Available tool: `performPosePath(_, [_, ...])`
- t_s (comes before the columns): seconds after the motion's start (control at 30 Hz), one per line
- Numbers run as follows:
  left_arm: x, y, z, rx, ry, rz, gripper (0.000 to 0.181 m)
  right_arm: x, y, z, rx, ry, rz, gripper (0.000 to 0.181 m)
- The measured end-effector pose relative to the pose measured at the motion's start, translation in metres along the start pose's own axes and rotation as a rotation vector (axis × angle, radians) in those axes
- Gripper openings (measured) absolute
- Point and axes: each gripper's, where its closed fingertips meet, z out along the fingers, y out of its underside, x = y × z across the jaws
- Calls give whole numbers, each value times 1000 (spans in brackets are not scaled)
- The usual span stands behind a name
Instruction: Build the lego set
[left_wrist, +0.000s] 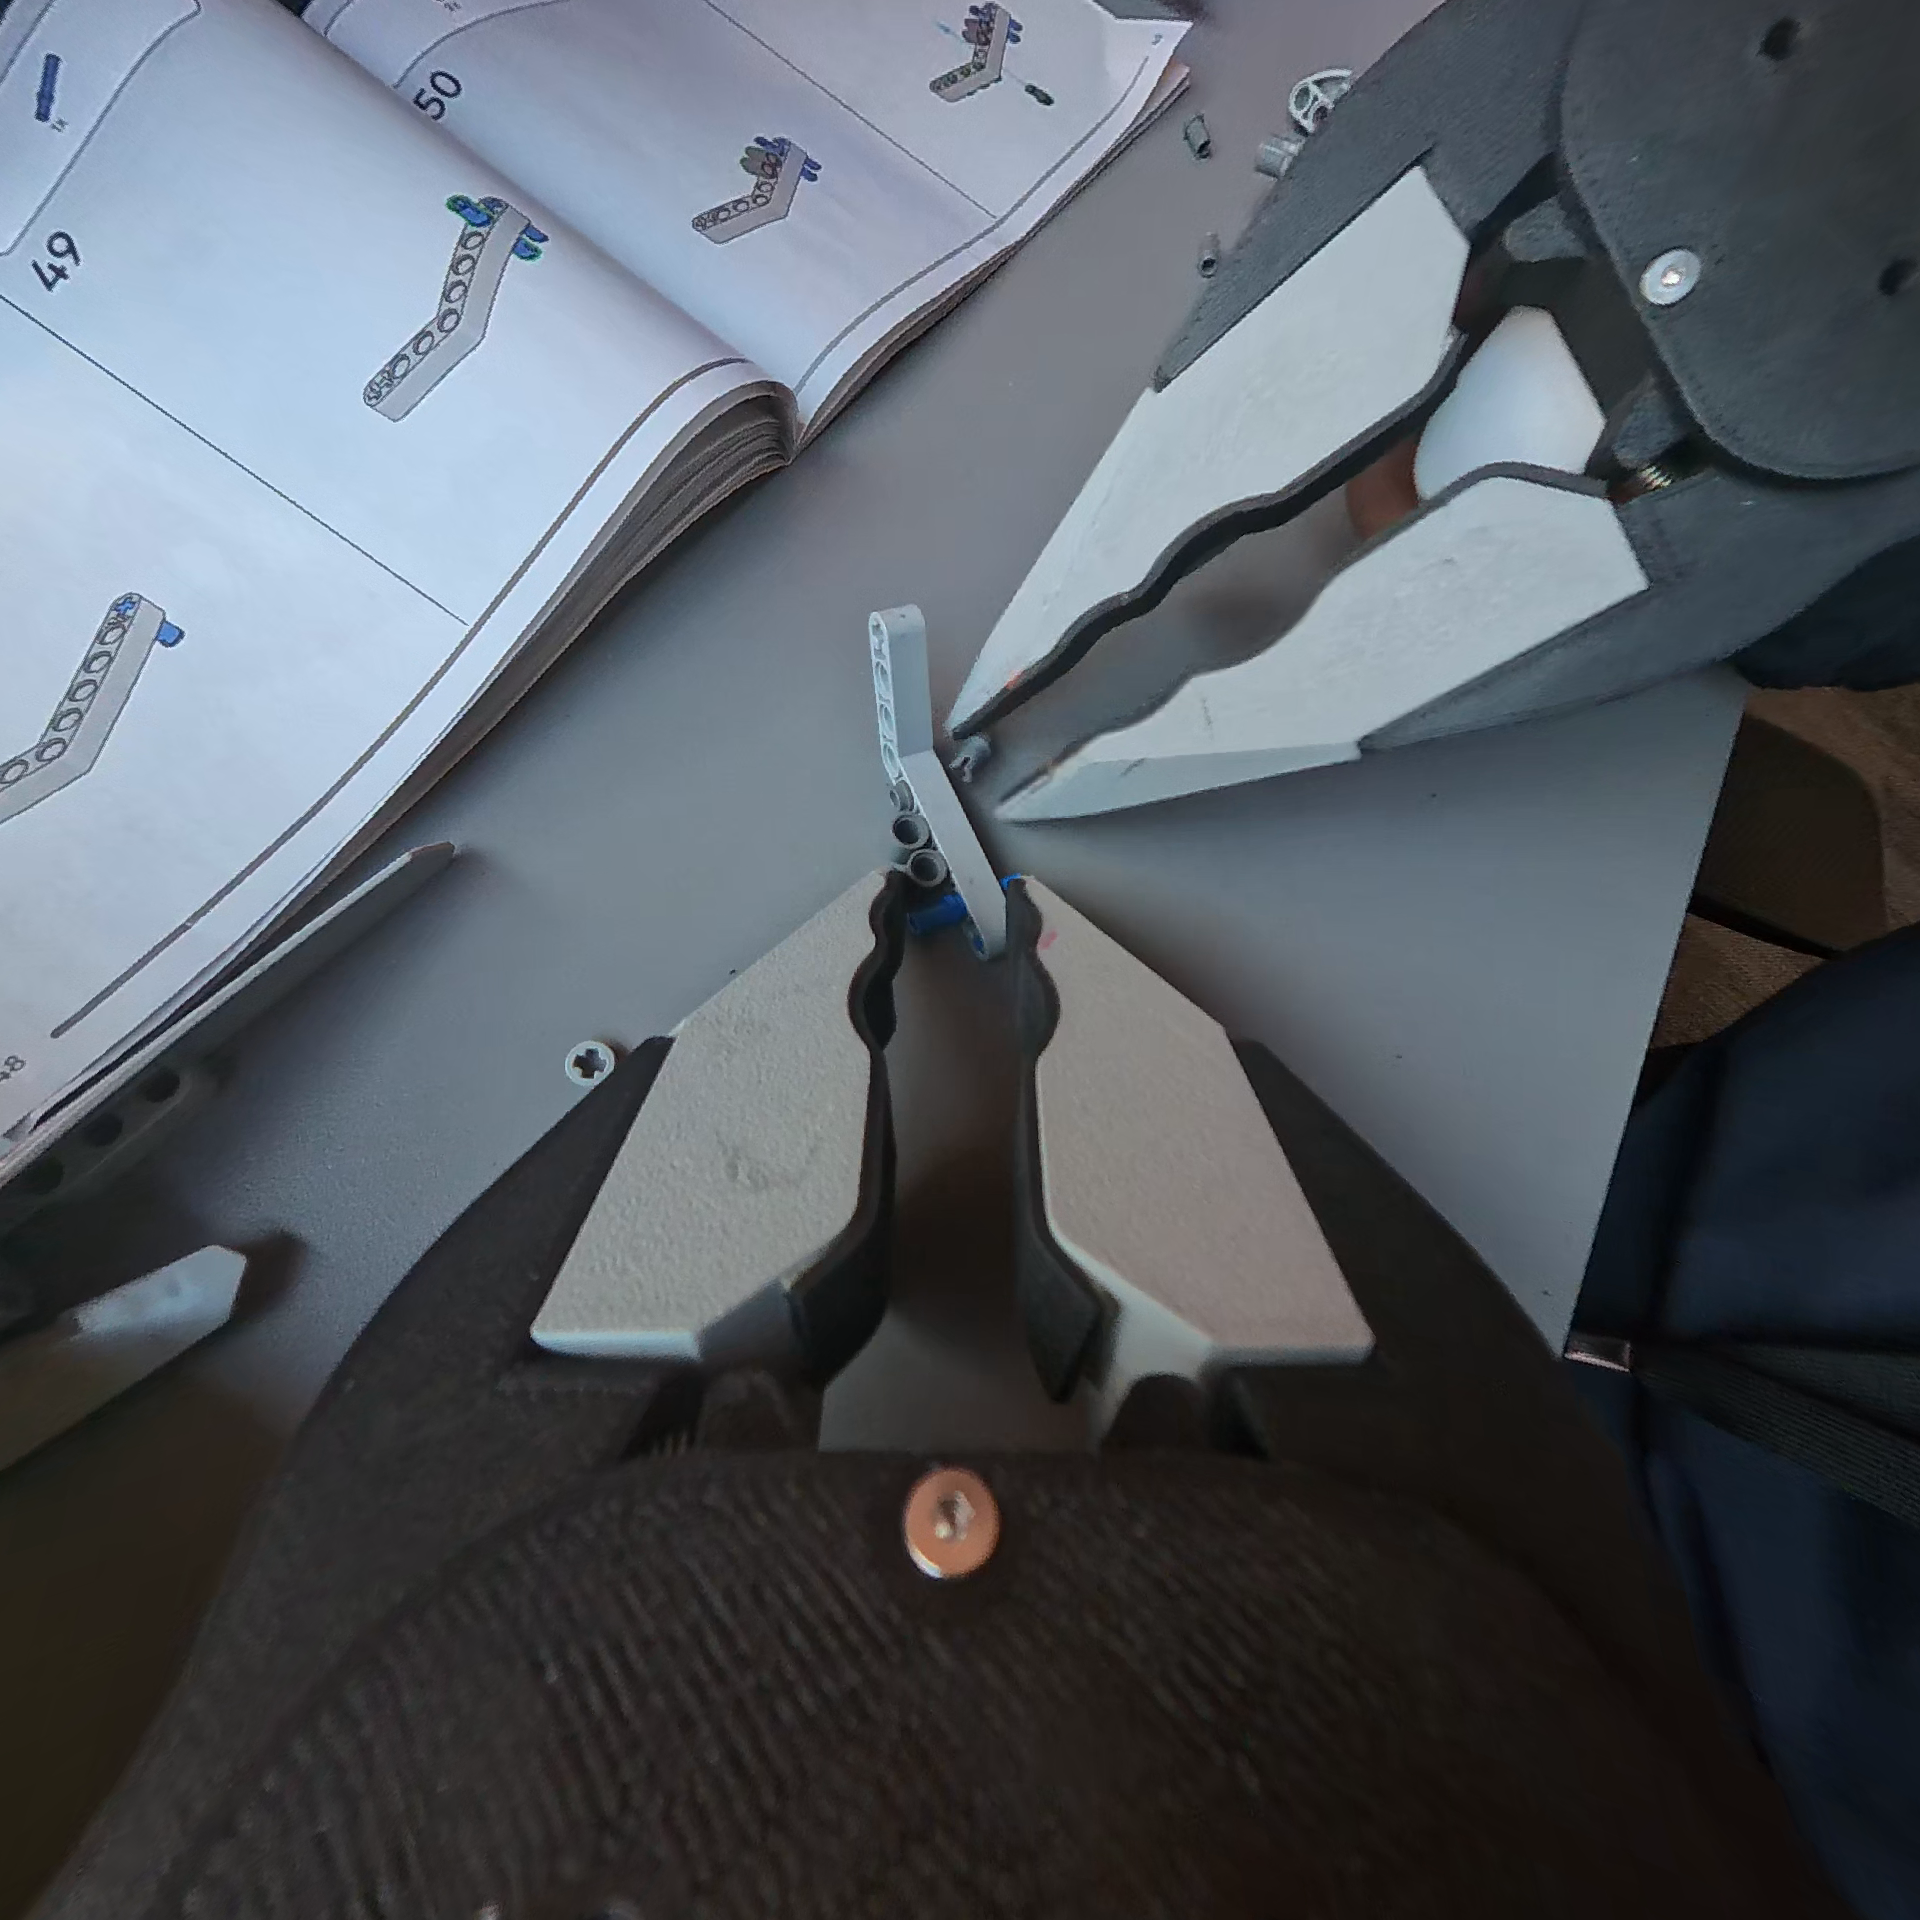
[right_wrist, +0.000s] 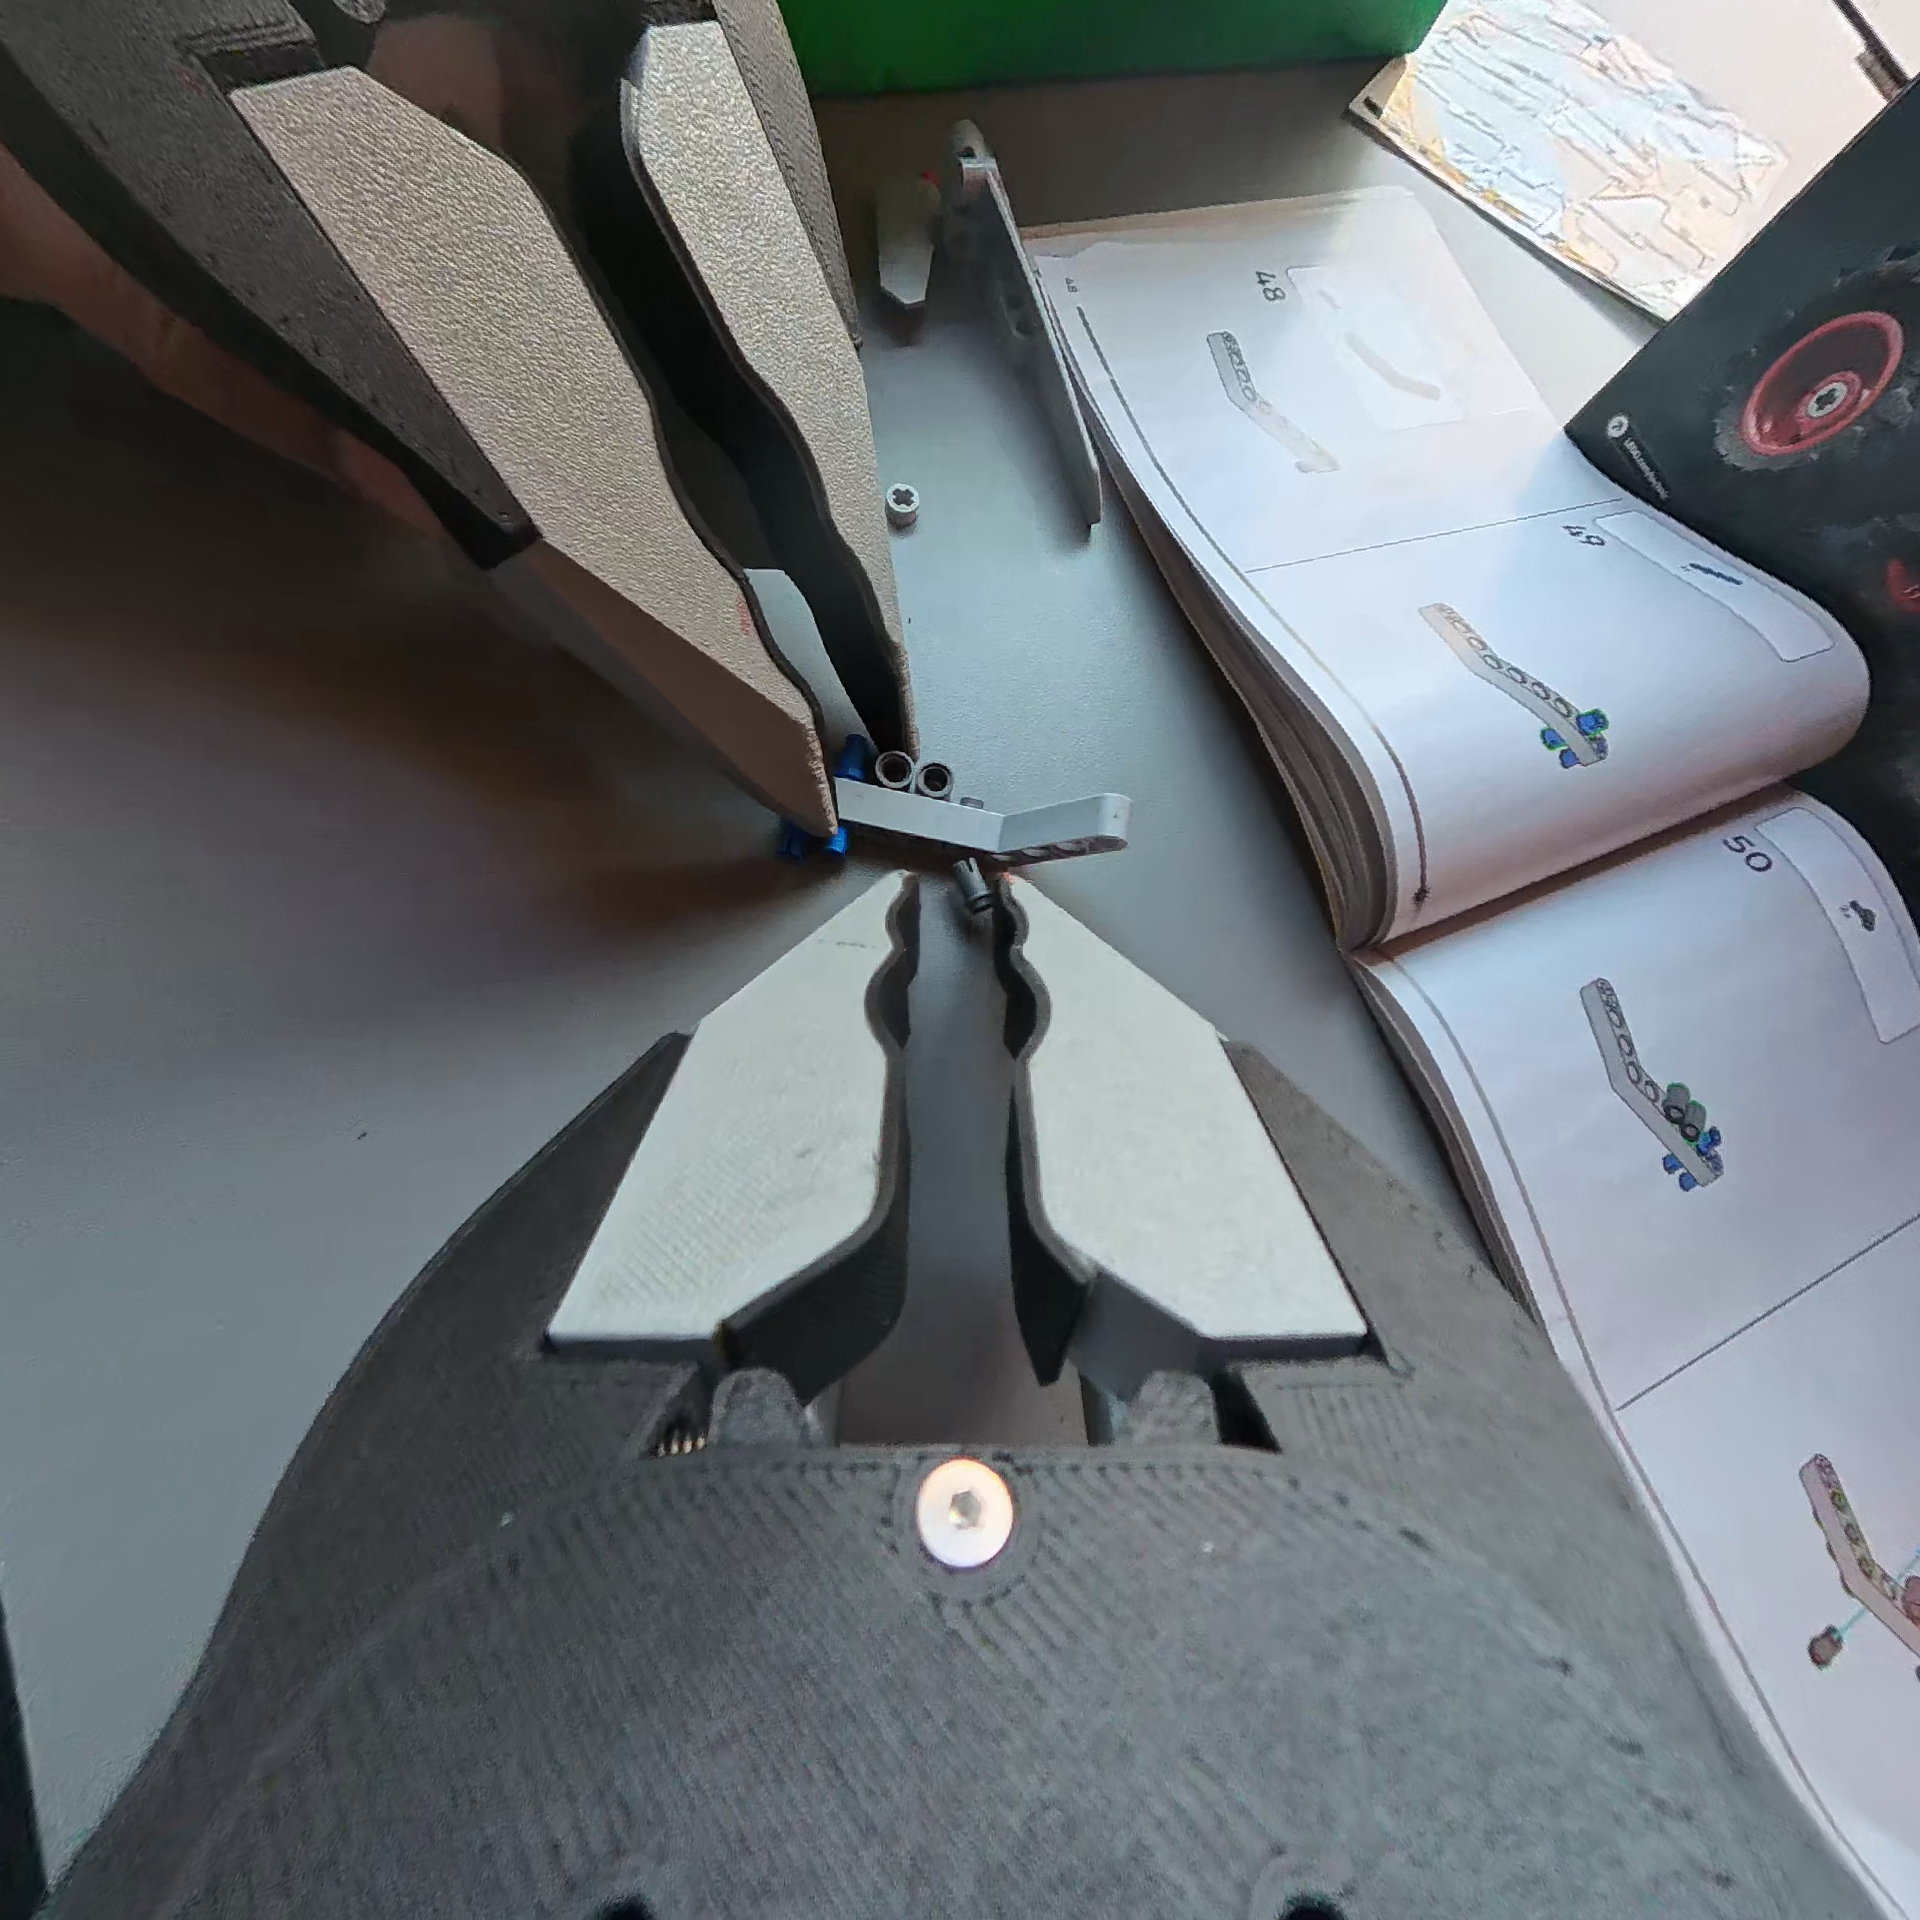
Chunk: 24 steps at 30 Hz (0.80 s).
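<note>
A bent grey beam (left_wrist: 914, 769) with blue pins (left_wrist: 935, 920) at one end stands on edge above the grey table. My left gripper (left_wrist: 951, 899) is shut on its blue-pin end. In the right wrist view the beam (right_wrist: 1039, 821) lies crosswise, with the left gripper (right_wrist: 862, 774) reaching in from the upper left. My right gripper (right_wrist: 956, 894) has its jaws narrowly apart around a small dark grey pin (right_wrist: 971, 888), whose end touches the beam's side near the bend. In the left wrist view, the right gripper (left_wrist: 982, 771) comes in from the upper right with the pin (left_wrist: 971, 753).
An open instruction booklet (left_wrist: 364, 416) lies close behind the beam and also shows in the right wrist view (right_wrist: 1455, 644). A small grey bush (left_wrist: 590, 1062) and a long grey piece (right_wrist: 1029, 343) lie beside it. A dark box (right_wrist: 1787, 416) lies on it. The table edge (left_wrist: 1662, 1039) is at the right. Both grippers' tips are close together, under 4 cm apart.
</note>
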Motion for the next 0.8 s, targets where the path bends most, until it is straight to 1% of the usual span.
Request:
performPosePath(0.13, [0,0,0,0,2,-2,16,-1,2,-1,-10,0,5,15])
performPosePath(0.3, [0,0,0,0,1,-1,16,-2,3,-2,-14,-23,32,13])
performPosePath(0.4, [0,0,0,-1,2,2,16,-3,-2,-6,24,-16,13,11])
performPosePath(0.43, [0,0,0,-1,1,2,16,-5,3,-2,0,-24,11,12])
performPosePath(0.5, [1,0,0,-1,3,3,16,-6,3,-3,-13,-29,15,13])
performPosePath(0.57, [1,0,0,-1,2,5,16,-6,-2,-6,23,-20,-6,12])
performPosePath(0.7, [1,0,0,-2,3,7,16,-5,3,-3,-10,-32,18,19])
performPosePath(0.8, [1,0,0,-2,4,8,16,-5,4,-3,-2,-29,13,12])
